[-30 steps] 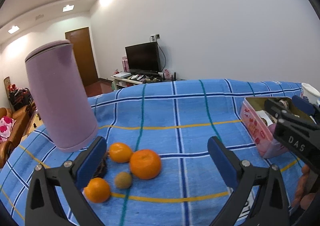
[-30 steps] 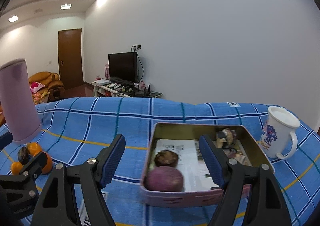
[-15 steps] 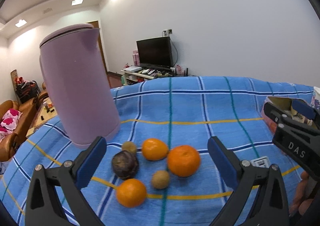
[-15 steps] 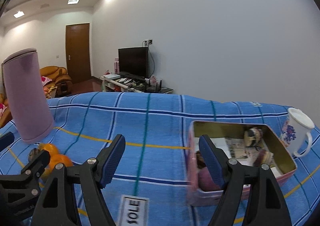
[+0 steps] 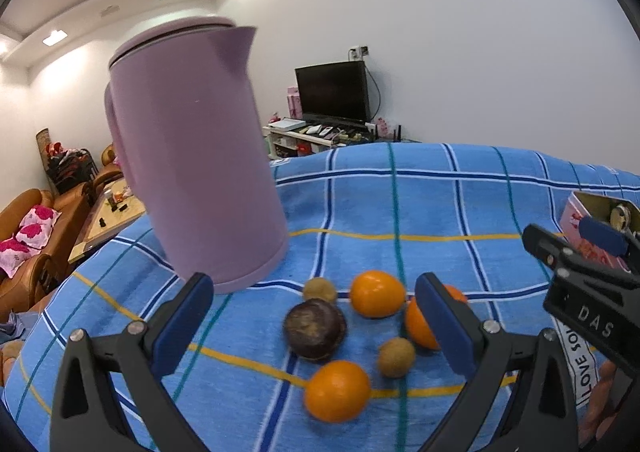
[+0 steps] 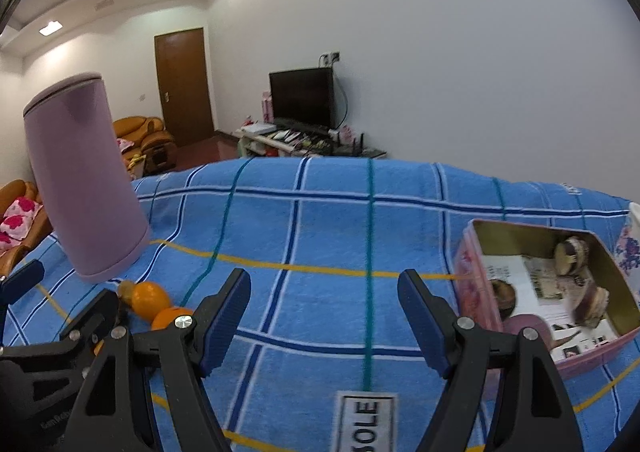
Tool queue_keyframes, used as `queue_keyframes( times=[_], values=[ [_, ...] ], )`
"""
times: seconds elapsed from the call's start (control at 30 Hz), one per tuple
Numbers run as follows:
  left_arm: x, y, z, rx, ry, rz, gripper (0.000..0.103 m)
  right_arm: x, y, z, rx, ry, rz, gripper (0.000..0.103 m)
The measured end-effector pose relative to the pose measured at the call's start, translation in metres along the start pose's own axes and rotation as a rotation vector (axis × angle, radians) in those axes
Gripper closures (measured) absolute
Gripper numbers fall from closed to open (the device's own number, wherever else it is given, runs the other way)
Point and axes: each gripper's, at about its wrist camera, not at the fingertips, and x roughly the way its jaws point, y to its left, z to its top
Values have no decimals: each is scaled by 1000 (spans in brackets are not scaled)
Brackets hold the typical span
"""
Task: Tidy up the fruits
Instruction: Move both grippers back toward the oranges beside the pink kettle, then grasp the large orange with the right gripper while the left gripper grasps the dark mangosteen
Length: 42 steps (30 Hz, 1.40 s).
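Blue checked cloth [image 5: 420,211] is spread over the desk, and a white wall is seen behind it. On the cloth, a purple jug [image 5: 192,155] is stood upright. Just beside its base, three oranges [image 5: 376,294], two small brown fruits [image 5: 396,356] and one dark round fruit [image 5: 315,330] are grouped close together. The left claw [image 5: 312,328] is held above this group with its jaws wide apart and nothing gripped. The right claw [image 6: 324,320] is held over bare cloth, jaws apart too, with nothing between them. A pink tin [image 6: 476,292] with fruit inside is seen to its right, well apart from the oranges.
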Motion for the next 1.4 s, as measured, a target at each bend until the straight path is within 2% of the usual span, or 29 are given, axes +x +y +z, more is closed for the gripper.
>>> queue_keyframes(
  times=[0.2, 0.37, 0.5, 0.6, 0.7, 0.93, 1.03, 1.07, 1.3, 1.37, 1.4],
  values=[
    [9, 30, 6, -35, 40, 5, 0, 3, 4, -2, 14, 30, 62, 26],
    [25, 70, 4, -84, 102, 22, 0, 10, 15, -6, 8, 88, 165, 26],
    [26, 93, 3, -141, 102, 30, 0, 18, 36, -11, -38, 158, 257, 26],
    [25, 101, 3, -167, 99, 13, 0, 22, 53, -12, -79, 185, 282, 27],
    [24, 101, 3, -158, 94, 12, 0, 29, 65, -15, -98, 223, 316, 36],
    [27, 91, 2, -116, 110, -28, 0, 56, 65, -19, -3, 336, 335, 39],
    [31, 86, -1, -119, 143, -100, 0, 57, 64, -19, 0, 336, 337, 43],
    [33, 82, -2, -116, 153, -130, 0, 56, 65, -19, -5, 336, 349, 53],
    [47, 57, -8, -79, 215, -238, 0, 46, 50, -23, 34, 325, 331, 54],
    [52, 53, -9, -82, 235, -258, 2, 40, 41, -24, 52, 305, 315, 54],
    [54, 51, -10, -83, 245, -261, 7, 36, 36, -24, 58, 291, 303, 54]
  ],
)
